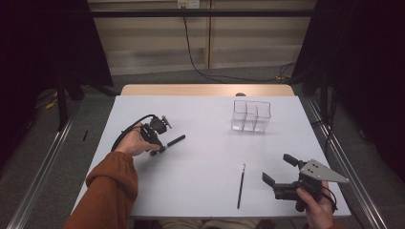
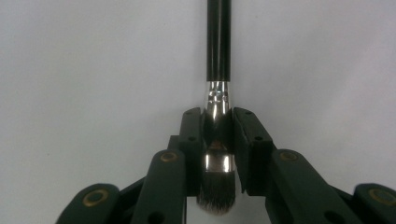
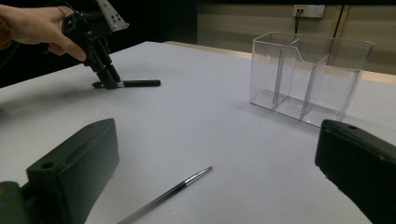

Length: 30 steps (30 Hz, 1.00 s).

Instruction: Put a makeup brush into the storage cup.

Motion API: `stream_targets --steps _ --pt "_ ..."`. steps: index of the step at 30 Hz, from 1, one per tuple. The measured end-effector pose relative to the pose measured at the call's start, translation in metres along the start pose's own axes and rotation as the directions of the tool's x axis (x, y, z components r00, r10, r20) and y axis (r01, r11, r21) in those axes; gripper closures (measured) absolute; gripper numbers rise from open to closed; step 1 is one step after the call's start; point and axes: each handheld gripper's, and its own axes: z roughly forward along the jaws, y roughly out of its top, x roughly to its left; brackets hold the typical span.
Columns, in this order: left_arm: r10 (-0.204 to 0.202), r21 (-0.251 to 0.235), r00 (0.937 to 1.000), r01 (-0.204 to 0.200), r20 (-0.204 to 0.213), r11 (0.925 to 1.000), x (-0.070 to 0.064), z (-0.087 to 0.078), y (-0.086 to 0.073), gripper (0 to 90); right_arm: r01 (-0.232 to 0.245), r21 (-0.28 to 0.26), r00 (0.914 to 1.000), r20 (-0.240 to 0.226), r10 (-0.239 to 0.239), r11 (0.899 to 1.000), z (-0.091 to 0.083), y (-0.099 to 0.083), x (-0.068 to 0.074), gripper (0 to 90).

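Brush [image 2: 217,112] ferrule clamped between left gripper [image 2: 217,140] jaws, on table [image 2: 93,70].

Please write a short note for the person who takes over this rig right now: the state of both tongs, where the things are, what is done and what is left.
Left tongs: shut on the makeup brush, gripping its metal ferrule; the brush lies on the white table, not lifted.
Right tongs: open, holding nothing, near the thin brush that lies loose on the table.
Clear organizer: stands at the far right, with no brush in it.
Done: first brush gripped.
Left, probably: put both brushes into the organizer.
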Motion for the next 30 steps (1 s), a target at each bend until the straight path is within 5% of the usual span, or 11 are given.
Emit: stream_targets --steps 18,30 --pt "-0.038 -0.072 0.9988 0.041 0.031 0.9966 0.0032 -0.0086 -0.0071 74.6 -0.002 0.003 1.0 0.001 0.002 1.0 0.0005 -0.0001 0.0001 0.0" --pt "-0.033 -0.062 0.9991 0.035 0.026 0.9975 0.0015 -0.0073 -0.0081 74.7 -0.004 0.001 1.0 0.002 0.004 1.0 0.0005 -0.0002 0.0 0.0"
